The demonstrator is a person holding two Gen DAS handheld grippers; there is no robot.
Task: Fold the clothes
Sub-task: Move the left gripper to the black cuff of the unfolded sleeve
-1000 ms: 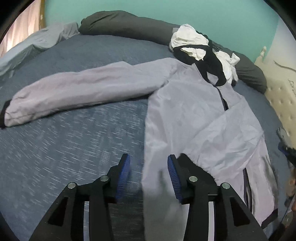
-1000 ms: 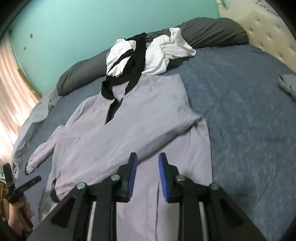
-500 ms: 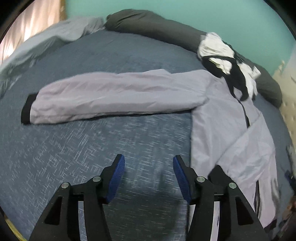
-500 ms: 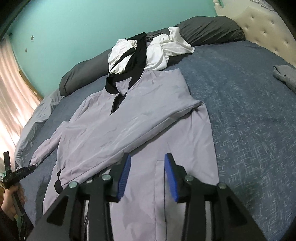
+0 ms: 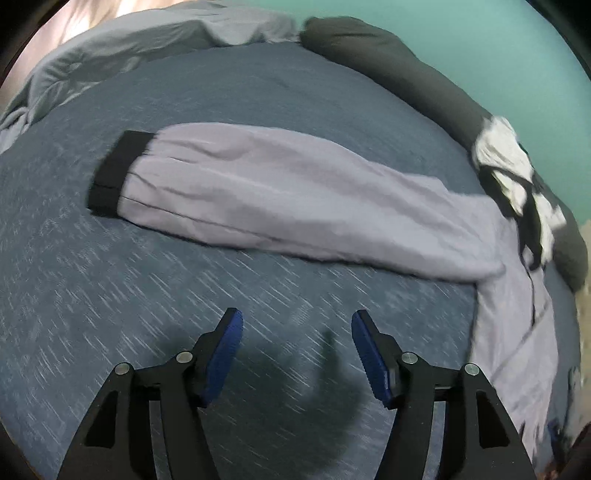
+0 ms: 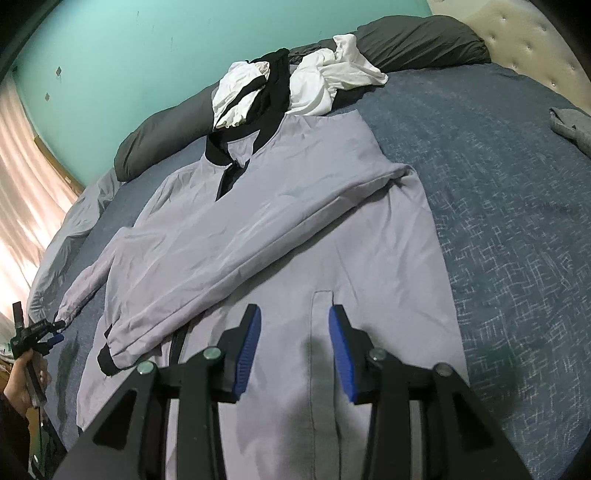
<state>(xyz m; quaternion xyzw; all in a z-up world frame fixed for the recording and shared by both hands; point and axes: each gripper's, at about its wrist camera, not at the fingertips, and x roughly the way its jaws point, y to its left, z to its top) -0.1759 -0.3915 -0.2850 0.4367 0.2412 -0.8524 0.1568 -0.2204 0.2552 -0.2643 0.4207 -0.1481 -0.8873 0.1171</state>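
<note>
A lilac-grey jacket [image 6: 295, 221] is lying face up on the blue bedspread [image 6: 517, 240], its black collar [image 6: 229, 147] pointing toward the dark pillows [image 6: 417, 40] along the teal wall [image 6: 129, 55]. One sleeve is lying folded diagonally across the chest, its black cuff [image 6: 107, 360] ending near the hem on the far side. The other sleeve [image 5: 295, 206] is stretching straight out over the bedspread, its black cuff [image 5: 118, 173] lying flat with bare cover all around it.

The left gripper [image 5: 297, 354] is hovering over bare bedspread just short of that outstretched sleeve, jaws spread wide and gripping nothing (the view is streaked with motion blur). In the right wrist view it is showing small at the left edge, in a hand [image 6: 22, 380], close to the outstretched sleeve's end.

The right gripper [image 6: 295, 343] is hanging over the jacket's lower front panel, jaws parted wide and empty, straddling a pocket seam.

A heap of white and black clothes [image 6: 295, 88] is sitting at the collar, touching it. To the jacket's right the bedspread is lying open as far as a grey garment [image 6: 572, 125] at the edge and the tufted headboard [image 6: 517, 33] behind it. A pale blanket [image 5: 129, 48] is bunching along the bed's far left edge.
</note>
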